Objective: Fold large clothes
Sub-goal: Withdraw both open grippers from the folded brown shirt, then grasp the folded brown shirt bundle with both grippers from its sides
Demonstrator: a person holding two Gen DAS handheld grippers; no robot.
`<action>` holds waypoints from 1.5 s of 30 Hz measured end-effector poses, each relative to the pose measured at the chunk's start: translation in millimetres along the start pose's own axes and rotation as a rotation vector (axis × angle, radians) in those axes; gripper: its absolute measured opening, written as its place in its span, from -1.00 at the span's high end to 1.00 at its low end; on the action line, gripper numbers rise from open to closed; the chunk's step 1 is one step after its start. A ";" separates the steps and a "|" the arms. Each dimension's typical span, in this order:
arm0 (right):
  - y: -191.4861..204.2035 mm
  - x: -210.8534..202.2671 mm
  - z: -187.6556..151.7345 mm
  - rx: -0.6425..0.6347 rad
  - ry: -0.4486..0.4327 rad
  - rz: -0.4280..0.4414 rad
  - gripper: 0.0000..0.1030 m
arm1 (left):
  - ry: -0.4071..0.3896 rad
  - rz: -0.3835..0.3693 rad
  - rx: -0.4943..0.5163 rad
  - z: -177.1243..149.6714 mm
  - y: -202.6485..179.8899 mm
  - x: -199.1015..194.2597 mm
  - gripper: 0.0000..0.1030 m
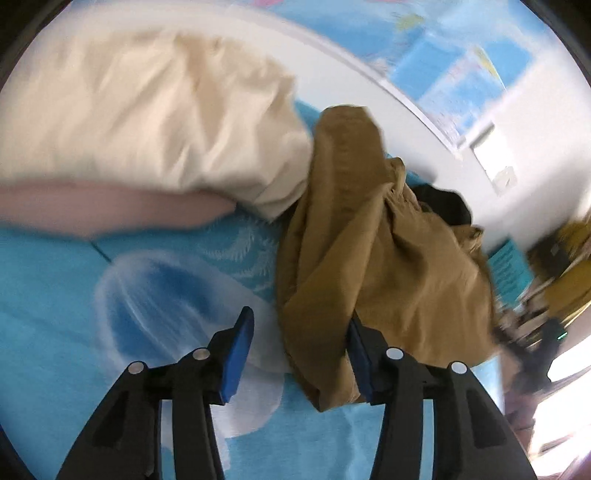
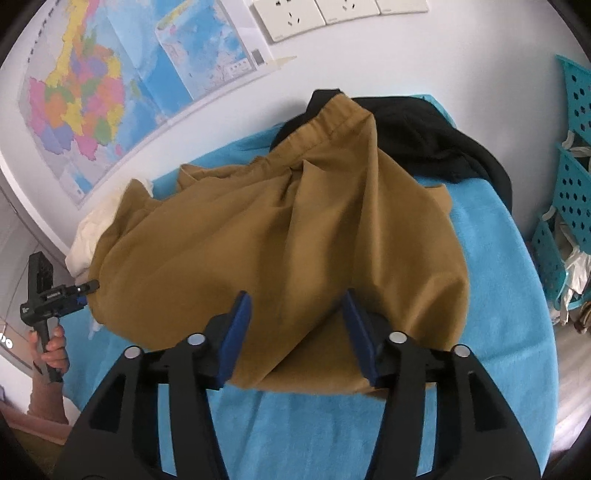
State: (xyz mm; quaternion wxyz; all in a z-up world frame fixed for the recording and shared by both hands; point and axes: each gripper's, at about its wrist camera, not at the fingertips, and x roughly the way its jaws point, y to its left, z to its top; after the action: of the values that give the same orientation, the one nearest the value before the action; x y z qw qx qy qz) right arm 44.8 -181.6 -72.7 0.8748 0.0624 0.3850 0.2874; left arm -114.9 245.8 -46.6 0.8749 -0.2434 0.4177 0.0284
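Note:
A tan-brown garment (image 2: pixel 280 236) lies bunched on the blue cloth-covered table (image 2: pixel 498 266), its elastic waistband at the far end. It also shows in the left wrist view (image 1: pixel 373 258). My right gripper (image 2: pixel 295 328) is open, its jaws standing on either side of the garment's near edge. My left gripper (image 1: pixel 299 354) is open, with the garment's left edge between its blue pads (image 1: pixel 236 354). The left gripper also shows in the right wrist view (image 2: pixel 85 288), at the garment's left edge.
A cream garment (image 1: pixel 155 118) and a pink one (image 1: pixel 110 210) lie left of the tan one. A black garment (image 2: pixel 424 136) lies behind it. Teal perforated baskets (image 2: pixel 572 192) stand at the right. A wall map (image 2: pixel 92 92) and sockets (image 2: pixel 317 14) are behind the table.

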 end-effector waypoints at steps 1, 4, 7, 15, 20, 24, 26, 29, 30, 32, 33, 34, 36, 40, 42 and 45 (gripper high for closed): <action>-0.2 -5.1 -0.7 -0.001 -0.009 -0.004 -0.02 | -0.011 0.021 0.026 -0.4 -5.6 -2.3 -0.04; -2.4 -14.4 4.7 0.009 -0.036 -0.002 -0.11 | -0.073 0.080 0.142 5.8 -33.2 -12.5 -0.24; 2.9 -15.1 13.4 -0.017 -0.050 -0.002 -0.14 | -0.092 0.119 0.206 15.4 -44.2 -8.8 -0.23; -2.3 -6.2 11.5 0.054 -0.021 0.038 -0.18 | -0.001 0.081 0.032 22.7 2.1 17.5 0.36; -17.2 -28.3 -15.2 0.184 0.003 0.181 -0.41 | -0.018 0.054 0.024 -5.1 12.1 -9.2 -0.25; -23.8 -32.8 -38.1 0.255 0.044 0.242 -0.48 | 0.024 0.006 0.063 -34.3 -0.2 -16.2 -0.32; -24.3 -29.7 -46.0 0.283 0.066 0.258 -0.48 | 0.057 -0.006 0.080 -45.5 -8.7 -11.5 -0.33; -21.3 -21.1 -49.6 0.313 0.083 0.290 -0.52 | 0.095 -0.052 0.073 -57.0 -18.6 -2.0 -0.33; -19.8 -18.3 -49.3 0.318 0.085 0.298 -0.54 | 0.107 -0.067 0.067 -59.6 -21.4 1.7 -0.33; -16.2 -11.9 -47.1 0.325 0.085 0.297 -0.58 | 0.119 -0.076 0.069 -62.6 -27.7 8.6 -0.34; -15.5 -8.6 -46.0 0.329 0.086 0.298 -0.59 | 0.114 -0.079 0.069 -63.1 -29.3 9.9 -0.45; -14.3 -4.8 -44.0 0.336 0.088 0.293 -0.62 | 0.114 -0.092 0.066 -62.7 -31.5 11.5 -0.48; -14.6 1.0 -42.1 0.349 0.088 0.279 -0.63 | 0.119 -0.111 0.055 -60.0 -33.2 15.5 -0.48; -14.8 12.2 -39.0 0.379 0.070 0.225 -0.64 | 0.118 -0.112 0.047 -55.1 -36.9 21.5 -0.62; -13.4 14.8 -36.7 0.384 0.063 0.221 -0.67 | 0.115 -0.088 0.051 -51.6 -42.7 26.0 -0.63; -12.8 17.6 -35.5 0.393 0.050 0.208 -0.67 | 0.112 -0.045 0.075 -51.8 -49.6 28.4 -0.66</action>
State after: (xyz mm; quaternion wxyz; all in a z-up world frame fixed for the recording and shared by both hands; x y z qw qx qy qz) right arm 34.9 -186.5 -112.9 0.8017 0.2638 0.4465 0.2972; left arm -121.0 174.4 -75.3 0.8590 -0.2213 0.4613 -0.0207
